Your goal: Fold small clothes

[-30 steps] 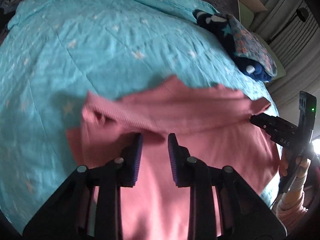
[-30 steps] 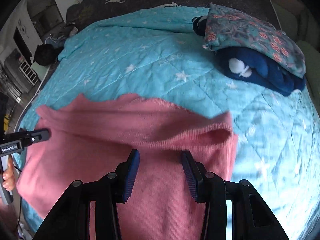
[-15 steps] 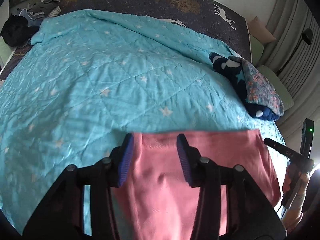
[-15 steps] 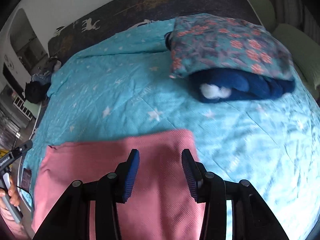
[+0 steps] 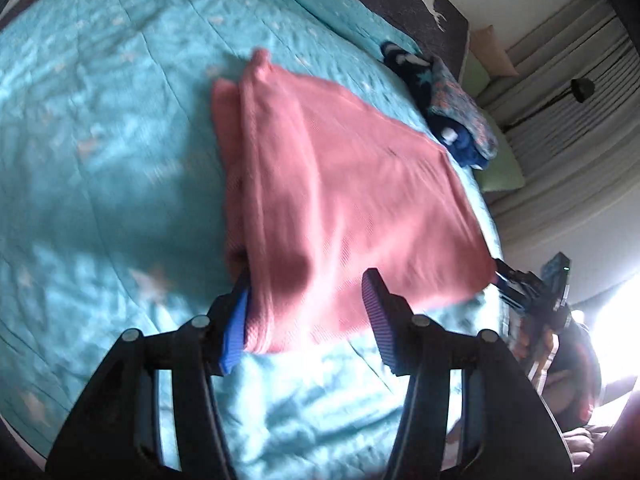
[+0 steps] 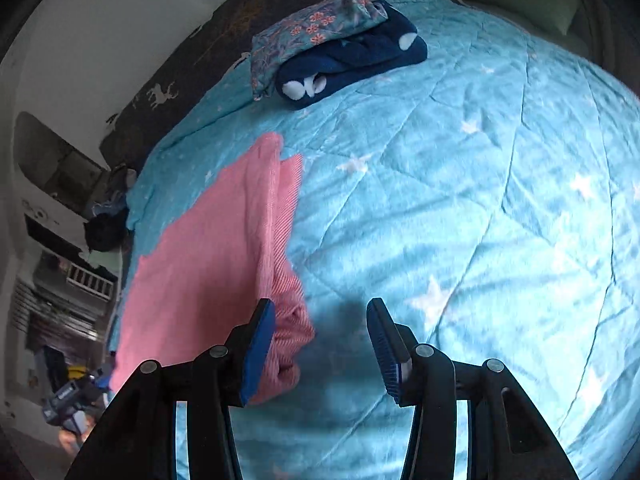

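Observation:
A pink knit garment [image 5: 340, 200] lies folded in a flat rectangle on the turquoise star-print quilt [image 5: 100, 160]. It also shows in the right wrist view [image 6: 208, 264]. My left gripper [image 5: 308, 316] is open, its jaws wide apart at the garment's near left corner, with cloth lying between the pads. My right gripper [image 6: 320, 340] is open at the garment's near right corner; its left pad touches the bunched edge. The right gripper also shows in the left wrist view [image 5: 528, 288], at the garment's right corner.
A stack of folded clothes, navy [image 6: 352, 64] under a floral piece [image 6: 312, 28], sits at the far side of the bed. A dark deer-print sheet [image 6: 160, 96] lies beyond the quilt. Curtains [image 5: 560, 100] and a green cushion [image 5: 500, 168] are to the right.
Both grippers carried the pink garment's edge over, laid it folded on the quilt, and opened wide. Both have drawn back towards the near corners.

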A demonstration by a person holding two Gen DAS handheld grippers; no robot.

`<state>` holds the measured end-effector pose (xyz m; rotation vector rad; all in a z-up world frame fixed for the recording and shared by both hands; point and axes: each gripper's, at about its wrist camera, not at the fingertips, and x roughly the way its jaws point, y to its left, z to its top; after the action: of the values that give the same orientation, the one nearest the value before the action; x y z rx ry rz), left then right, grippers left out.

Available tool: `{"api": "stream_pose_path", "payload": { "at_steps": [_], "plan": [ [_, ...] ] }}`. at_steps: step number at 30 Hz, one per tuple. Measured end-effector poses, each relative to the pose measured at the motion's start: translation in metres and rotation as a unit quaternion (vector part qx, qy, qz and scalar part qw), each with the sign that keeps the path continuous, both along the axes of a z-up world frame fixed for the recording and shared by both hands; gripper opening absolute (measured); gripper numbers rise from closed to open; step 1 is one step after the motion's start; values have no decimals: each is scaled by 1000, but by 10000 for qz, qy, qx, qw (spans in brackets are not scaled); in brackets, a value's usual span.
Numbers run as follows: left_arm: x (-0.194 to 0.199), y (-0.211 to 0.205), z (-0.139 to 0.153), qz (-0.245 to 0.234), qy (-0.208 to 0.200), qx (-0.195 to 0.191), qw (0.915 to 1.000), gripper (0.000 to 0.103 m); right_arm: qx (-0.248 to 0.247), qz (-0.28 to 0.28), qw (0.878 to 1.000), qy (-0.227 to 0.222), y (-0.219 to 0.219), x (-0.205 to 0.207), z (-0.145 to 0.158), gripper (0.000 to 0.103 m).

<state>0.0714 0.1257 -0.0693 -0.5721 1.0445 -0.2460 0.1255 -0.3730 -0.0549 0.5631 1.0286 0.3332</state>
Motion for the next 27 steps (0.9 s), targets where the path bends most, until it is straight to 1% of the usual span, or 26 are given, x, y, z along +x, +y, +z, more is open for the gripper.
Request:
{"api": "stream_pose_path", "payload": {
  "at_steps": [1, 2, 3, 5, 7, 8, 9, 11, 12, 14, 16, 17, 18, 19, 20, 22, 24, 27],
  "plan": [
    [-3, -4, 0, -105, 7, -136, 9999, 49, 97, 31, 9999, -80, -2, -6, 2, 49],
    [-5, -6, 2, -152, -11, -174, 9997, 44, 178, 83, 9997, -161, -1, -12, 4, 50],
    [-6, -7, 5, -162, -47, -169, 9997, 44, 255, 157, 9993, -230, -1, -17, 6, 53],
    [-8, -7, 13, -110, -177, -138, 9997, 44, 314, 396, 9981, -365, 9, -21, 12, 54],
    [-8, -8, 20, -59, -301, -56, 9995, 44, 206, 772, 9952, -559, 25, -20, 18, 57],
    [-8, -9, 21, -45, -325, 17, 9995, 44, 68, 950, 9935, -631, 33, -17, 19, 57],
    [-7, -10, 22, -34, -353, 137, 9993, 44, -64, 1115, 9915, -673, 42, -14, 19, 57],
    [-7, -14, 19, -123, -318, 226, 9992, 46, -213, 1422, 9874, -665, 56, -4, 18, 57],
    [-7, -16, 16, -102, -270, 260, 9992, 46, -301, 1610, 9844, -649, 65, -2, 19, 59],
    [-9, -16, 13, -98, -252, 317, 9991, 48, -442, 2081, 9743, -745, 85, -6, 26, 59],
    [-13, -17, 10, -70, -235, 447, 9987, 48, -673, 2578, 9597, -894, 104, -19, 33, 59],
    [-15, -17, 9, -69, -215, 496, 9985, 49, -914, 2717, 9534, -944, 113, -22, 34, 59],
    [-16, -17, 8, -55, -189, 541, 9983, 49, -1192, 2765, 9487, -962, 119, -23, 33, 59],
    [-16, -15, 7, -25, -167, 571, 9982, 49, -1359, 2769, 9466, -936, 122, -21, 31, 59],
    [-17, -14, 7, 6, -153, 579, 9982, 49, -1379, 2748, 9475, -881, 120, -17, 28, 59],
    [-18, -12, 7, 62, -139, 575, 9982, 49, -1291, 2553, 9556, -702, 110, -8, 21, 59],
    [-20, -10, 8, 85, -143, 630, 9979, 49, -1273, 2336, 9616, -668, 98, -4, 20, 59],
    [-21, -8, 8, 111, -131, 769, 9969, 52, -1318, 2272, 9620, -741, 89, -2, 22, 59]
  ]
}}
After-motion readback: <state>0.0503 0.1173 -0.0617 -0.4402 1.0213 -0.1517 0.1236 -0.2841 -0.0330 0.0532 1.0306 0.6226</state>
